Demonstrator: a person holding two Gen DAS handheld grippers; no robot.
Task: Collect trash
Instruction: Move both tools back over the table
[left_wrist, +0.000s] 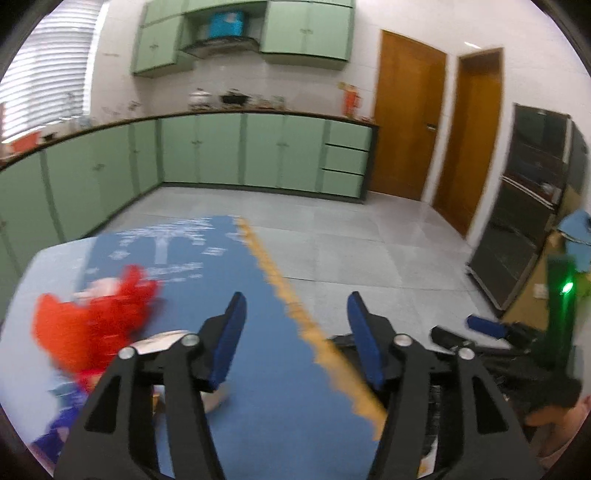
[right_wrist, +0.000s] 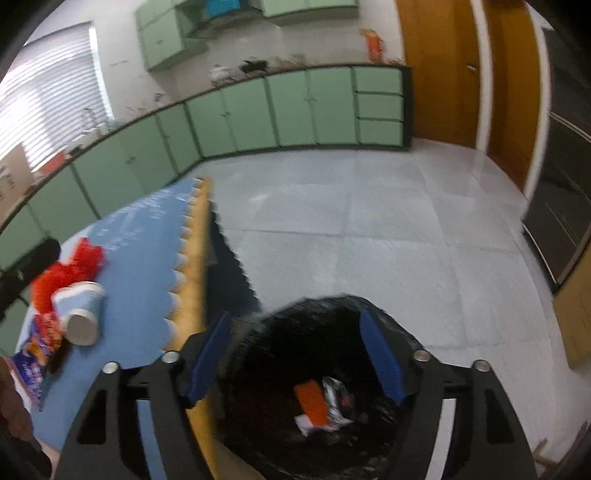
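My right gripper (right_wrist: 295, 332) is open and empty, hovering over a black-lined trash bin (right_wrist: 314, 369) that holds an orange wrapper (right_wrist: 312, 404) and crumpled foil (right_wrist: 334, 402). On the blue table (right_wrist: 140, 280) to the left lie a red crumpled bag (right_wrist: 66, 273), a tipped paper cup (right_wrist: 81, 310) and a purple snack wrapper (right_wrist: 33, 358). My left gripper (left_wrist: 295, 321) is open and empty above the blue table (left_wrist: 266, 369), with the red bag (left_wrist: 92, 317) blurred to its left and the cup (left_wrist: 166, 338) partly hidden behind its left finger.
The table has a yellow scalloped edge (right_wrist: 192, 258). Green cabinets (left_wrist: 221, 151) line the far walls, wooden doors (left_wrist: 406, 110) stand at the right, and a dark cabinet (left_wrist: 528, 206) stands at far right. Grey tile floor (right_wrist: 369, 221) lies open beyond the bin.
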